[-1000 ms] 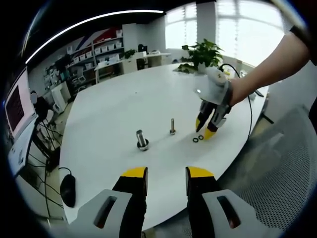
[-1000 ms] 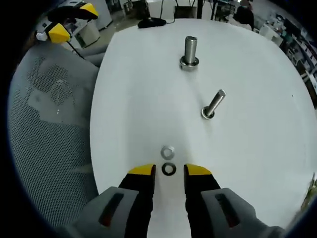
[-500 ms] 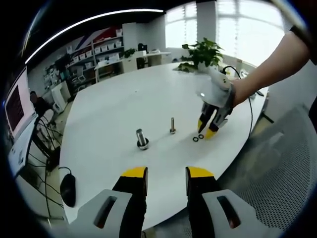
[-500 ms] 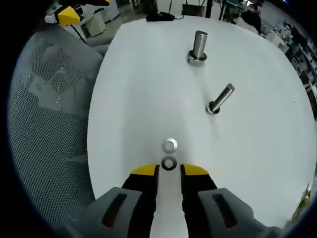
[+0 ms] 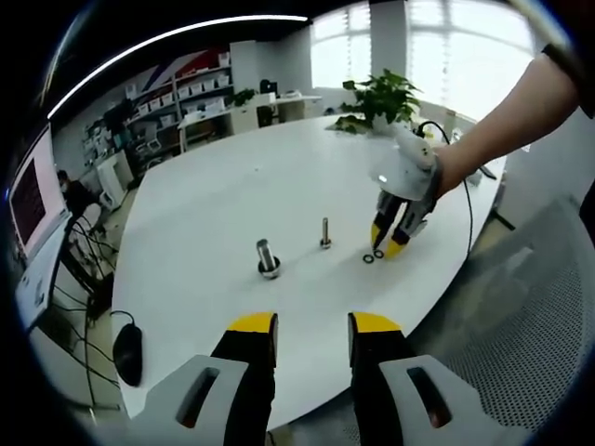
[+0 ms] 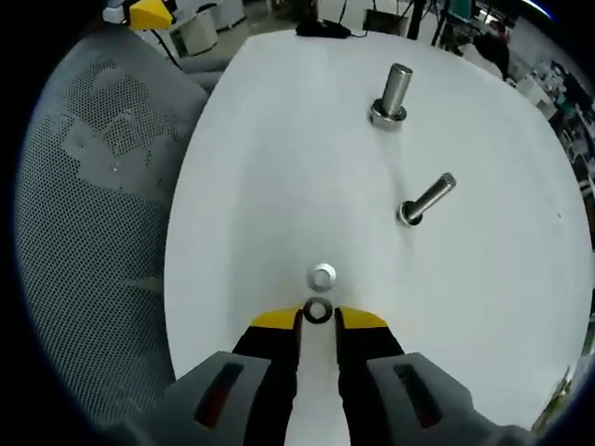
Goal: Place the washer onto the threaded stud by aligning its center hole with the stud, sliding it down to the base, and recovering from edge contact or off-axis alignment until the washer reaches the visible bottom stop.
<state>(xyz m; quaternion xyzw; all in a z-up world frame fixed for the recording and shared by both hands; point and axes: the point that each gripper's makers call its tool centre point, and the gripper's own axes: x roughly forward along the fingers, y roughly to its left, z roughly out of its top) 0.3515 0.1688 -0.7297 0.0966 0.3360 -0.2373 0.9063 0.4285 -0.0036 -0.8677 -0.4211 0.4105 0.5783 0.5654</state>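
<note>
A dark washer lies on the white table right at the tips of my right gripper, whose jaws press against its two sides. A silver washer lies just beyond it. Farther off stand a thin threaded stud and a thicker stud on its base. In the left gripper view, my right gripper points down at the two washers, to the right of the thin stud and the thick stud. My left gripper hovers open at the near table edge, holding nothing.
A mesh chair stands along the table edge beside my right gripper. A black mouse lies at the table's left end, and a potted plant at the far side. A monitor stands off to the left.
My right gripper's jaws have narrowed step by step around the dark washer. The left gripper has stayed where it was, open.
</note>
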